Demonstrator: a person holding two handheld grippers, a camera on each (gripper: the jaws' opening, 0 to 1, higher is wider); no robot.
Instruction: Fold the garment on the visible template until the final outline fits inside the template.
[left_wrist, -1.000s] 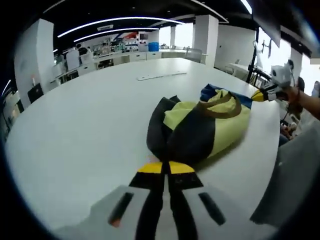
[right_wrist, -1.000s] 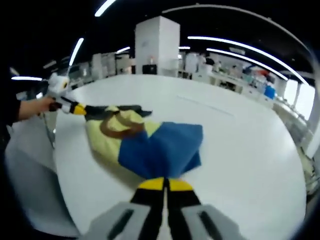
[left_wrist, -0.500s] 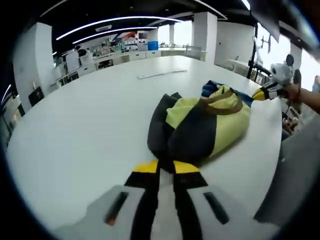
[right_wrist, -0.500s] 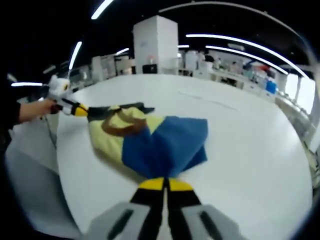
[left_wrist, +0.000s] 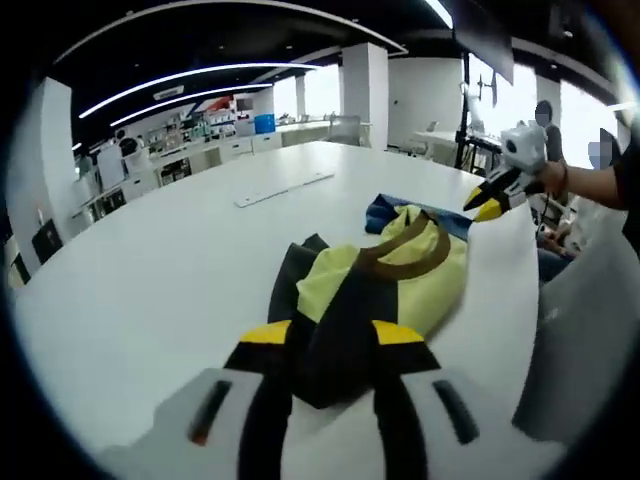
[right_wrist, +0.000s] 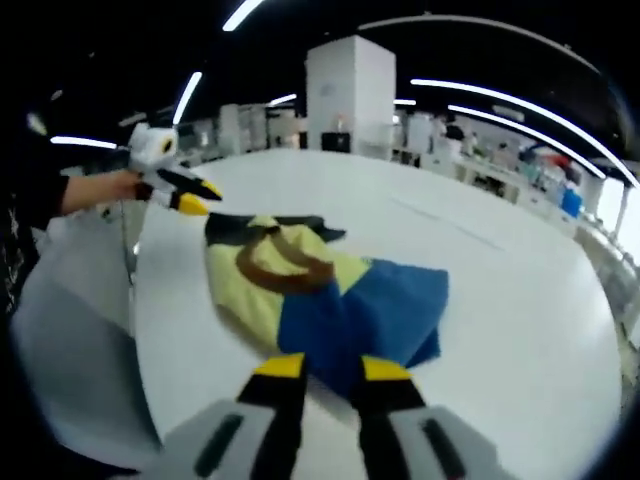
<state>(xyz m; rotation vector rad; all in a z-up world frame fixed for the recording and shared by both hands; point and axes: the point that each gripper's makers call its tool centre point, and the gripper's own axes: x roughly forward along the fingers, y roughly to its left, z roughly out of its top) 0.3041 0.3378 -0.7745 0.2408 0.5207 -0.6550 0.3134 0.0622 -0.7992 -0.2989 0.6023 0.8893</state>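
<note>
the soft, crumpled yellow, black and blue fabric garment with a brown collar band (left_wrist: 385, 275) lies bunched in a rounded heap on the smooth white round table (left_wrist: 150, 270), near its edge. in the left gripper view the left gripper (left_wrist: 332, 342) has its yellow-tipped black jaws spread apart, with the garment's black panel lying between them; whether they pinch it cannot be told. in the right gripper view the right gripper (right_wrist: 330, 368) likewise has its jaws parted, just at the blue fabric's edge. no template outline can be made out on the table. a thin flat white strip (left_wrist: 278, 187) lies well apart from the garment, farther across the table. a grey sheet (right_wrist: 70, 330) hangs below the table edge. desks and shelves behind are blurred.
</note>
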